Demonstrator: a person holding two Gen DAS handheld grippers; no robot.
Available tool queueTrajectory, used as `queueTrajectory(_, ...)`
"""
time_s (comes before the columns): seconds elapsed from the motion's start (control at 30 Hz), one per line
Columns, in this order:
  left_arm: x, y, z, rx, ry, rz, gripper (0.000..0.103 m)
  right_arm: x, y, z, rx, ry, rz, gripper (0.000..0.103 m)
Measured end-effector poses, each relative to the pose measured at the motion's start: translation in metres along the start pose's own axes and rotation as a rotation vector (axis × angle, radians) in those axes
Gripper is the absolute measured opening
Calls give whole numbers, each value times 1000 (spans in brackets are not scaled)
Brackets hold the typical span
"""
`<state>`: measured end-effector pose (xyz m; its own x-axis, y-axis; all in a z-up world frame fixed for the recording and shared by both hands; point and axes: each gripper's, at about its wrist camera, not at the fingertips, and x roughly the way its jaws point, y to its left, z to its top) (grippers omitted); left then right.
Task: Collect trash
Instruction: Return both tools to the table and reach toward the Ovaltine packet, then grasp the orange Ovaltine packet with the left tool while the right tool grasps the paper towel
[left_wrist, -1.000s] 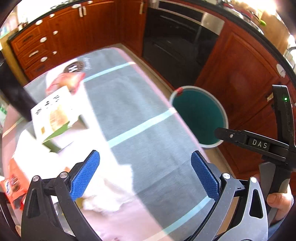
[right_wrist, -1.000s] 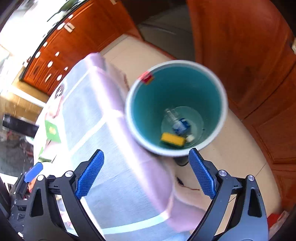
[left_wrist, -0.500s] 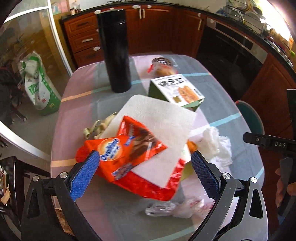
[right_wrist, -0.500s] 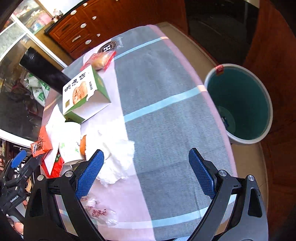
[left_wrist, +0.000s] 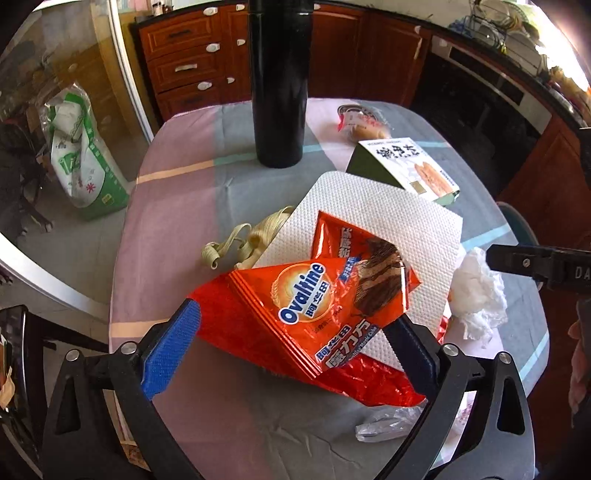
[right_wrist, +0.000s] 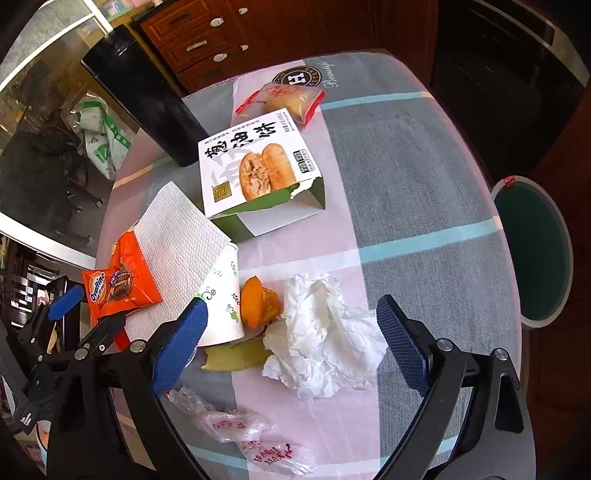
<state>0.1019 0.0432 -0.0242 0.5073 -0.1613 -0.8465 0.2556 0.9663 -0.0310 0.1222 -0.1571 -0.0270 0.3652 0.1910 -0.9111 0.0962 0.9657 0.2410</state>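
Left gripper (left_wrist: 291, 339) stands wide apart, its 2 blue pads bracketing the orange Ovaltine wrapper (left_wrist: 314, 310), which lies at 12 o'clock just ahead; whether either pad touches the foil I cannot tell. Right gripper (right_wrist: 291, 336) is likewise spread and holds nothing, poised over the crumpled white tissue (right_wrist: 325, 332) at its 12 o'clock. Just beside the tissue, toward 11 o'clock, sit an orange peel (right_wrist: 260, 306) and a yellow-green banana peel (right_wrist: 240, 356), with a paper cup (right_wrist: 221, 299) lying on its side at 10 o'clock under a paper towel (right_wrist: 177, 229). Clear plastic bags (right_wrist: 251, 435) lie nearest of all, at 6 o'clock. Farther off at 12 o'clock rests the torn biscuit box (right_wrist: 258, 166), then a wrapped bun (right_wrist: 288, 99), with a black flask (left_wrist: 279, 81) upright toward the table's (right_wrist: 424, 184) far side. A teal-lined bin (right_wrist: 532, 251) stands off the table's edge at 3 o'clock in the right view. Judging by this, the step is picking up the next pieces of rubbish; each gripper would need to settle lower and close on its item, then carry it across to the bin.
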Motion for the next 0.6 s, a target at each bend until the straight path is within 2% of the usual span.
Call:
queueTrajectory(0.03,0,-3,1,8,-2,-5,61,1,3,1,-5,-1,0,89)
queueTrajectory(0.1,3,-6,1,17,11,-4,41,3,9,4,-14,-5,-2,89)
queueTrajectory(0.13,5,-6,0,22,12,1,35,4,11,6,-18,-4,-3,89)
queueTrajectory(0.37,8,3,-7,-4,30,-43,35,19,37,16,-64,-1,21,89)
queueTrajectory(0.53,3,25,-10,-88,34,-121,35,29,58,20,-115,-19,39,89)
queueTrajectory(0.6,2,30,-12,-100,37,-116,35,31,66,20,-138,-28,51,89)
